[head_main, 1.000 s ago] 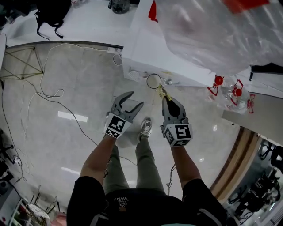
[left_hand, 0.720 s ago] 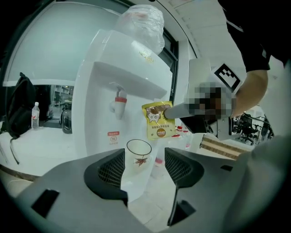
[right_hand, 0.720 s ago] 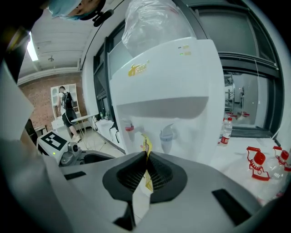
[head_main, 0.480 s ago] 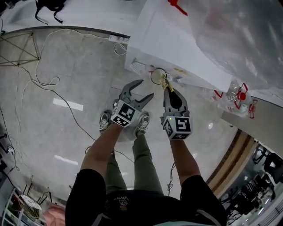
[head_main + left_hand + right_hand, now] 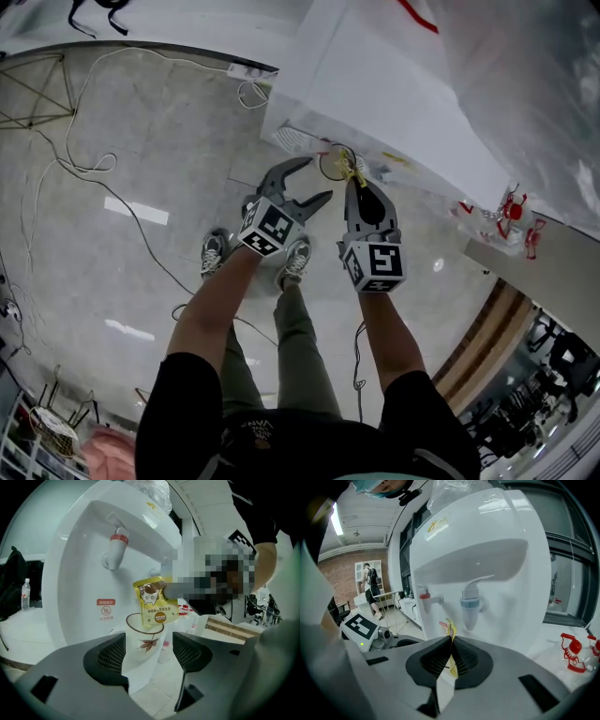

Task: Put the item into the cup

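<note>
**Ana:** What was the right gripper (image 5: 354,185) doing?

**Ben:** It was squeezed tight on a thin yellow packet (image 5: 154,603). In its own view the packet was edge-on, pinched between the two black pads. It looked like just a strip.

**Ana:** Could you see the front of the packet?

**Ben:** Only in the left gripper view. There it was flat-on, with a little picture on it. It hung right over the cup (image 5: 140,641), with its bottom edge at the cup's rim.

**Ana:** And the left gripper (image 5: 318,178)?

**Ben:** Its jaws had just been opening and stood wide apart. The cup showed in the gap between them, but the pads were not pressing on it.

**Ana:** Where did the cup stand?

**Ben:** At the front of the white water machine (image 5: 497,559), lower than its taps. From above, the head view showed the cup as only a round ring, just beside both grippers' tips. The right gripper view showed a red tap (image 5: 425,597) and a blue tap (image 5: 471,603) side by side.
</note>
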